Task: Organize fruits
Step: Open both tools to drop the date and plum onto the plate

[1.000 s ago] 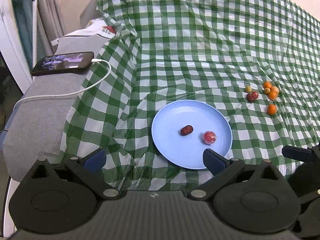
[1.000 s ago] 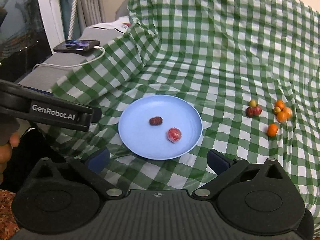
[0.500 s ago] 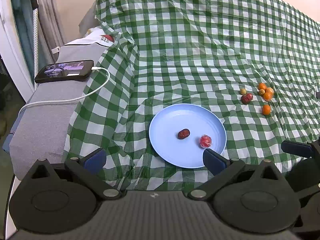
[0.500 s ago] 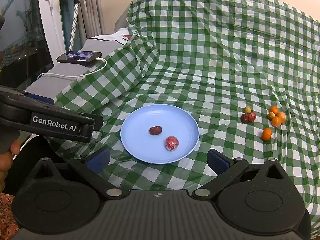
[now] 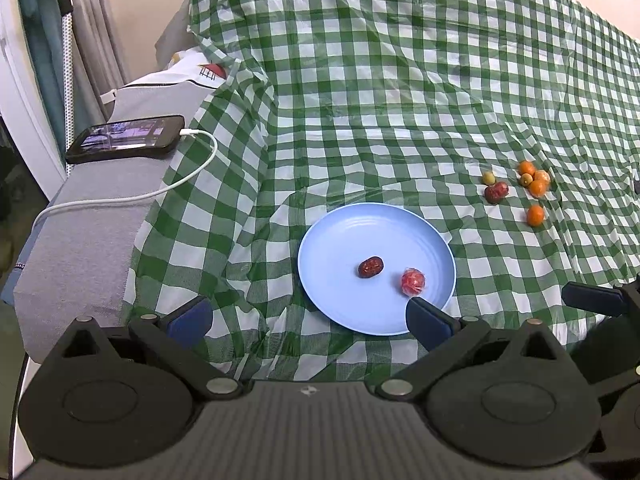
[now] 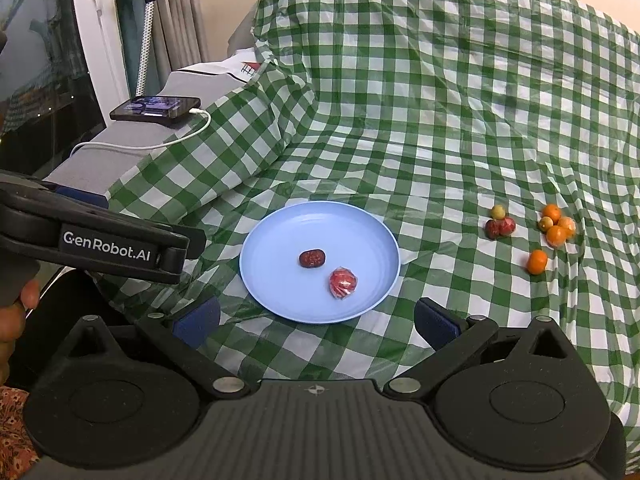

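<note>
A light blue plate (image 5: 340,240) (image 6: 280,232) lies on the green checked cloth. On it rest a dark red date (image 5: 370,267) (image 6: 312,258) and a red wrapped fruit (image 5: 413,281) (image 6: 343,283). Off to the right lie several small oranges (image 5: 535,215) (image 6: 537,261), two dark red fruits (image 5: 496,192) (image 6: 499,227) and a small yellow-green one (image 6: 497,211). My left gripper (image 5: 308,316) is open, held back from the plate's near edge. My right gripper (image 6: 316,322) is also open, empty, just short of the plate.
A phone (image 5: 126,142) (image 6: 156,107) on a white charging cable (image 5: 120,200) lies on a grey cushion at the left. The cloth rises steeply at the back. The left gripper's body (image 6: 92,236) and a hand (image 6: 16,312) show at the left of the right wrist view.
Both grippers have pulled back and up from the plate, so the plate and fruits look smaller and farther. Nothing on the cloth has moved.
</note>
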The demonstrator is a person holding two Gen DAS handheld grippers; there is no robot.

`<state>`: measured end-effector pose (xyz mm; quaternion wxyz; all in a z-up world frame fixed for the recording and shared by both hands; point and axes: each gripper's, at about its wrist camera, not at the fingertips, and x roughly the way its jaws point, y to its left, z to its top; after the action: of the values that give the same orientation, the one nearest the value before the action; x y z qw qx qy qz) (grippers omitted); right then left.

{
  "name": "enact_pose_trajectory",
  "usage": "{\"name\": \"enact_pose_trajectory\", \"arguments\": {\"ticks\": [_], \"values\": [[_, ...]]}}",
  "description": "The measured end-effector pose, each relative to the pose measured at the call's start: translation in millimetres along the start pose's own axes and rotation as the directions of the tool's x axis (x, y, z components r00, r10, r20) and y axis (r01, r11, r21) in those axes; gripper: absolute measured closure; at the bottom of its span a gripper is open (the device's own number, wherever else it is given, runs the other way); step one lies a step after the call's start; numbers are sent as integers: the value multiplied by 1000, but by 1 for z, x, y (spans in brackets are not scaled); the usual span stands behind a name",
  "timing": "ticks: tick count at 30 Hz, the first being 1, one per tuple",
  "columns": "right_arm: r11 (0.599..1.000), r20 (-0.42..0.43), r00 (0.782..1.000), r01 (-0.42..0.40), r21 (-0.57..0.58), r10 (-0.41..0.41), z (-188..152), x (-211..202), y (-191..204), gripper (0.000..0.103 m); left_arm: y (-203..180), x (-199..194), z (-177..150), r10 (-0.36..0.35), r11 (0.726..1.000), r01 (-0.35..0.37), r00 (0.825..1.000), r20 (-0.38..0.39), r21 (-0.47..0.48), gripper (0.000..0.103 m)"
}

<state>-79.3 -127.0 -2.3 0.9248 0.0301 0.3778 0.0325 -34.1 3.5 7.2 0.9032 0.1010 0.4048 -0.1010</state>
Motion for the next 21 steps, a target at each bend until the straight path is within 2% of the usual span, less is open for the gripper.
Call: {"name": "enact_pose_trajectory", "arguments": {"ticks": [21], "values": [[997, -31, 1000, 7, 82, -4, 3, 22, -23, 1, -12, 28, 11, 12, 999, -10, 998, -58, 32, 0]]}}
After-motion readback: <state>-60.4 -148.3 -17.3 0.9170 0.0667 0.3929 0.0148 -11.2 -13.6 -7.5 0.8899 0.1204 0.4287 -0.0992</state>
